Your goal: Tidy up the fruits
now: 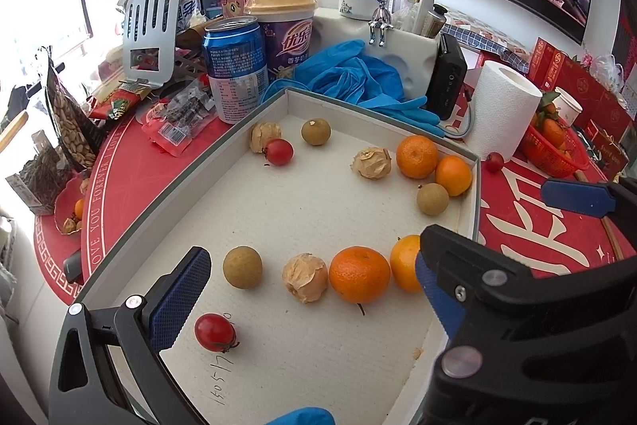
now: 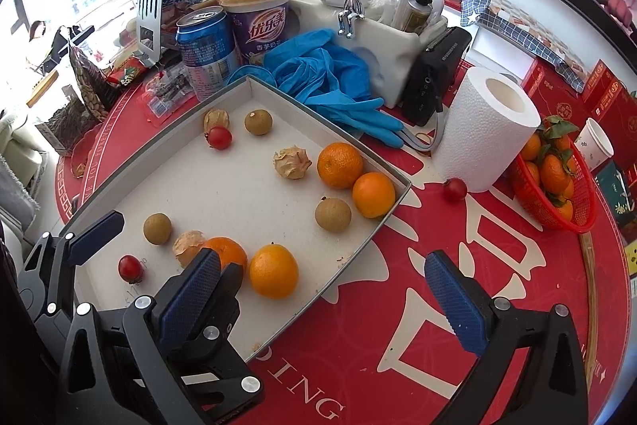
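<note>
Both grippers, left gripper [image 1: 310, 301] and right gripper [image 2: 326, 289], spread and holding nothing; oranges, longans, husk fruits, tomatoes lie mixed across tray [image 2: 223, 186], one cherry tomato [image 2: 455, 189] outside at tray's 3 o'clock by paper roll [image 2: 483, 130]: sorting looks incomplete.

Both grippers are built alike: the left gripper [image 1: 314, 289] and the right gripper [image 2: 334, 289] have angular black plastic arms with triangular cut-outs. Each finger [image 1: 181, 301] carries a flat blue pad with a fine diamond-grid texture, and round silver rivets [image 2: 142, 302] and small screws stud the joints. A blue glove [image 1: 302, 417] shows at the bottom edge of the left view.
</note>
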